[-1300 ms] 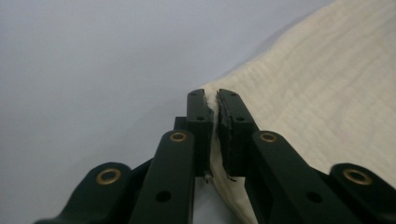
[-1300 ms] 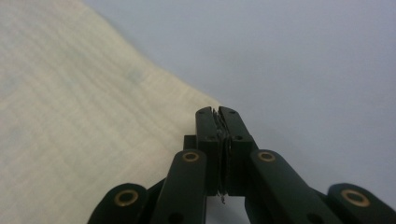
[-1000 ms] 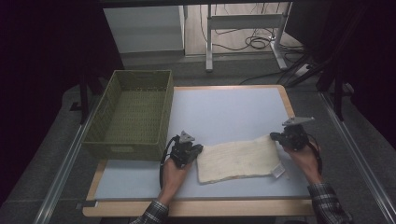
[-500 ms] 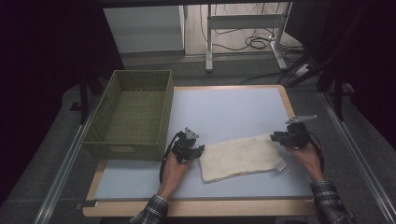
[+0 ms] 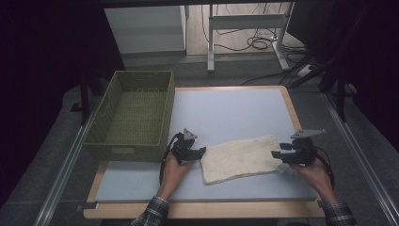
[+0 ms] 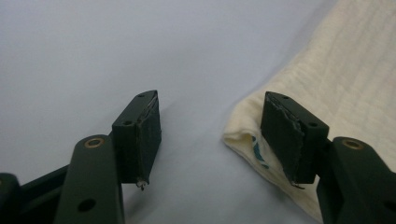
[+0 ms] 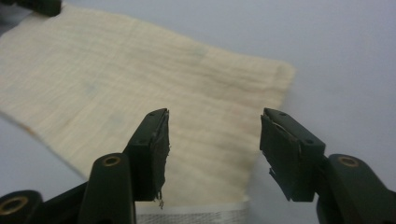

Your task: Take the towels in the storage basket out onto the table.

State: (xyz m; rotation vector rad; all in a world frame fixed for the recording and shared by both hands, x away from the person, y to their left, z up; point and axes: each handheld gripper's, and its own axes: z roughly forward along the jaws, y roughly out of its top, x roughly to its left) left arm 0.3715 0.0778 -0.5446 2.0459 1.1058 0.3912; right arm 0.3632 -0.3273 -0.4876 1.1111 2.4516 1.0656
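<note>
A folded cream cloth (image 5: 240,157) lies flat on the pale blue table (image 5: 226,113). My left gripper (image 5: 201,151) rests at its left end. In the left gripper view this gripper (image 6: 212,126) has just been opening, and the cloth's corner (image 6: 327,70) lies loose between the jaws beside the right pad. My right gripper (image 5: 275,154) is at the cloth's right end. It (image 7: 212,140) has also just been opening, and its jaws stand apart just above the cloth (image 7: 140,84) without pressing on it. A white label (image 7: 191,217) shows at the cloth's near edge.
A green woven basket (image 5: 131,113) stands along the table's left side, close behind my left hand. The table's wooden rim (image 5: 202,209) runs along the near edge. Desk legs and cables (image 5: 254,42) lie on the floor beyond the table.
Both grippers went from shut on the cloth's ends to open, letting the cloth go. My right hand drew a little toward the near edge. The cloth stayed in place.
</note>
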